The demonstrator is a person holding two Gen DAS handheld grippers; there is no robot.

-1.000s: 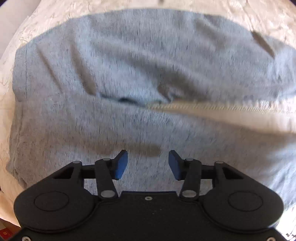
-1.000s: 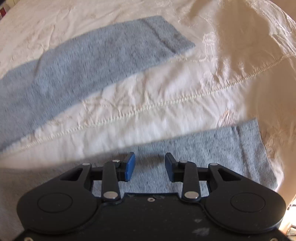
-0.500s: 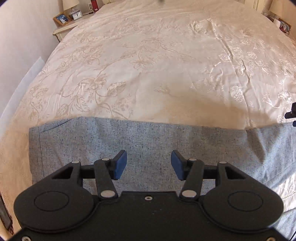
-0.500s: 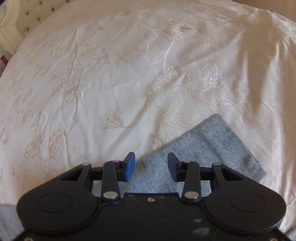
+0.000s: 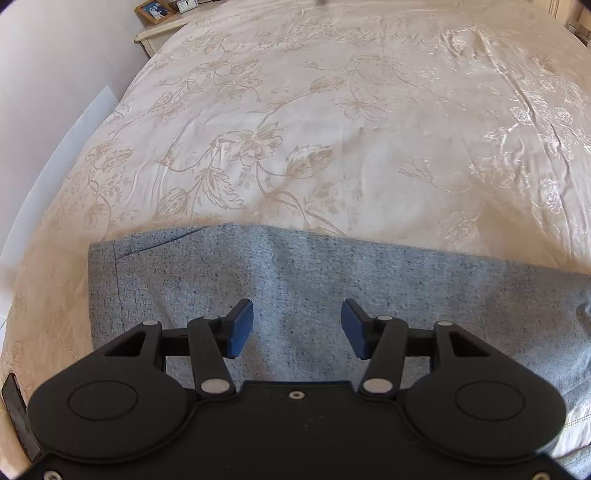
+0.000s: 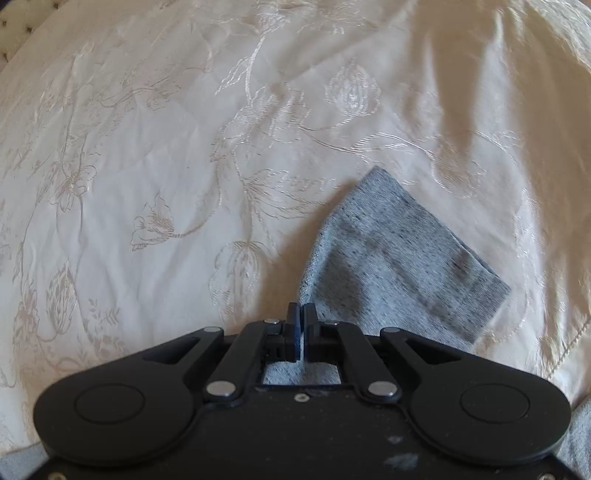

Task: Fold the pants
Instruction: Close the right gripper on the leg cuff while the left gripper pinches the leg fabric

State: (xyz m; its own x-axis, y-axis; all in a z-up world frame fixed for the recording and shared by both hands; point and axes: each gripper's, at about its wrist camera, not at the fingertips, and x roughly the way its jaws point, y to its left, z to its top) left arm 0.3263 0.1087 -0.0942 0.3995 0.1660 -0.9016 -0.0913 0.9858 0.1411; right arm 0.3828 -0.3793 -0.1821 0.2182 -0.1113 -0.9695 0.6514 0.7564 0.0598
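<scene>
Left wrist: left gripper (image 5: pixel 297 328) spread wide, holding nothing, over grey pants (image 5: pixel 332 280) flat beneath; bedspread (image 5: pixel 295 129) beyond; nightstand (image 5: pixel 162 27) far left. Right wrist: right gripper (image 6: pixel 300 321) pinched on pants edge (image 6: pixel 310 291); leg end (image 6: pixel 406 254) ahead-right on bedspread.
</scene>
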